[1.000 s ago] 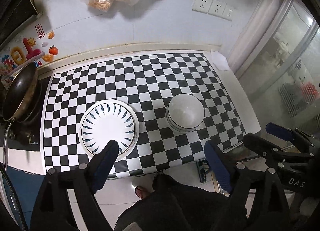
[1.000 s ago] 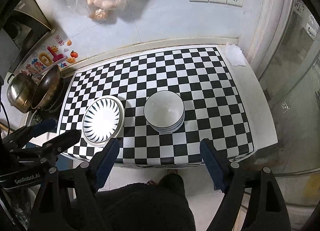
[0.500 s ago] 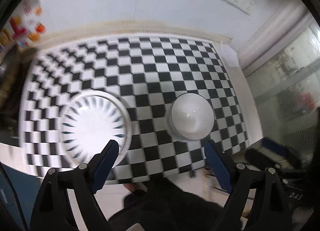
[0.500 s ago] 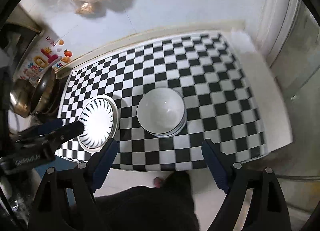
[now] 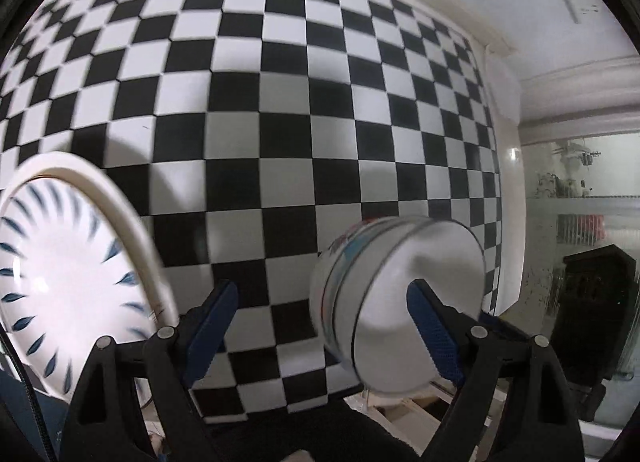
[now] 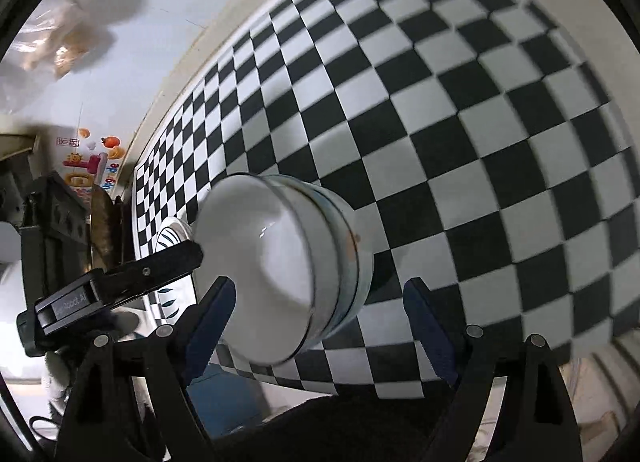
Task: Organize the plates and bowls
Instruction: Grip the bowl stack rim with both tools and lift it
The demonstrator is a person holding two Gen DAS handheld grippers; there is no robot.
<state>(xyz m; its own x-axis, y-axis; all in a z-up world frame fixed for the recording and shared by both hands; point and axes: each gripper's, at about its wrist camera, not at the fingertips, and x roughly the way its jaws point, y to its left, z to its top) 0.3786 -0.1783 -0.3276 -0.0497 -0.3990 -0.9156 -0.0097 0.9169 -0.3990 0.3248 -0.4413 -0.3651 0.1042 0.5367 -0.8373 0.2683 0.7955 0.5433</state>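
A stack of white bowls (image 5: pixel 400 302) sits near the front edge of the checkered counter. A white plate with blue leaf marks (image 5: pixel 68 282) lies to its left. My left gripper (image 5: pixel 320 326) is open and low over the counter, between plate and bowls, its right finger in front of the bowls. My right gripper (image 6: pixel 320 322) is open, close to the bowl stack (image 6: pixel 284 274), its left finger in front of the bowls. The left gripper's body (image 6: pixel 112 282) shows at the left in the right wrist view, over the plate (image 6: pixel 168 234).
The black-and-white checkered mat (image 5: pixel 280 102) covers the counter up to the white wall. A pan (image 6: pixel 104 234) stands at the counter's left end. A glass door (image 5: pixel 580 242) is to the right. Bags (image 6: pixel 60 50) hang on the wall.
Both grippers have dropped from high above the counter to close over it, nearing the bowls and plate. Both stay open. The bowls and plate have not moved.
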